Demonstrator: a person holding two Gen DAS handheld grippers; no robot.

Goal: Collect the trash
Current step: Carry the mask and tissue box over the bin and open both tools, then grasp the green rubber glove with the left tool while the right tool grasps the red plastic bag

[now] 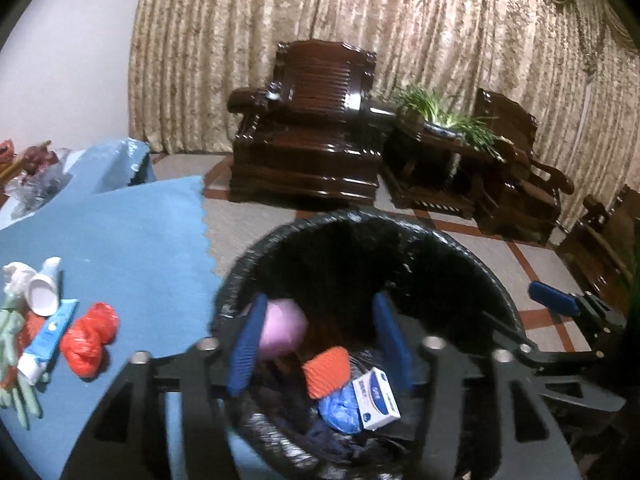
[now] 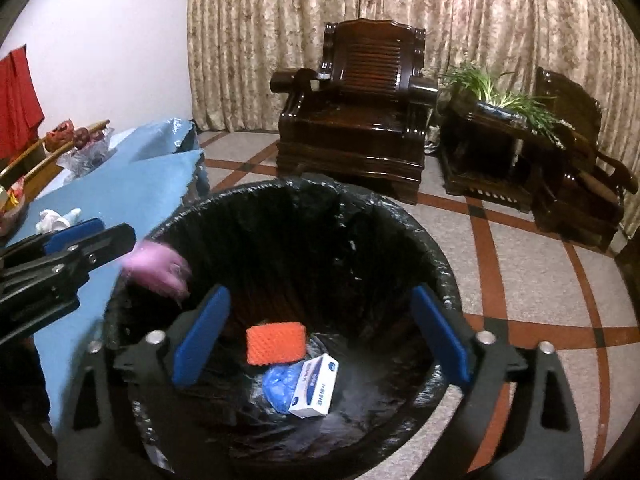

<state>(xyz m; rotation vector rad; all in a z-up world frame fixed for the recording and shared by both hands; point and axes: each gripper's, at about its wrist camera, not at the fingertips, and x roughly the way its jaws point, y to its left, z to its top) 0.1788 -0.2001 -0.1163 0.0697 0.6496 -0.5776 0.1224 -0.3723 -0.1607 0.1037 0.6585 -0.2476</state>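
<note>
We hold two grippers over a black-lined trash bin (image 2: 400, 248) beside a blue-covered table (image 1: 132, 240).

Left to right: red bag (image 1: 90, 338) on the table; our left gripper (image 1: 320, 336) spread wide, blurred pink wad (image 1: 280, 330) beside its left finger, over the bin; our right gripper (image 2: 322, 338) released, empty.

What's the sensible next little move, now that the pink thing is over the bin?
Probably swing the left gripper back over the blue cloth for the red bag. Its jaws are open, the blurred pink wad looks released above the bin, and trash remains on the cloth.
</note>
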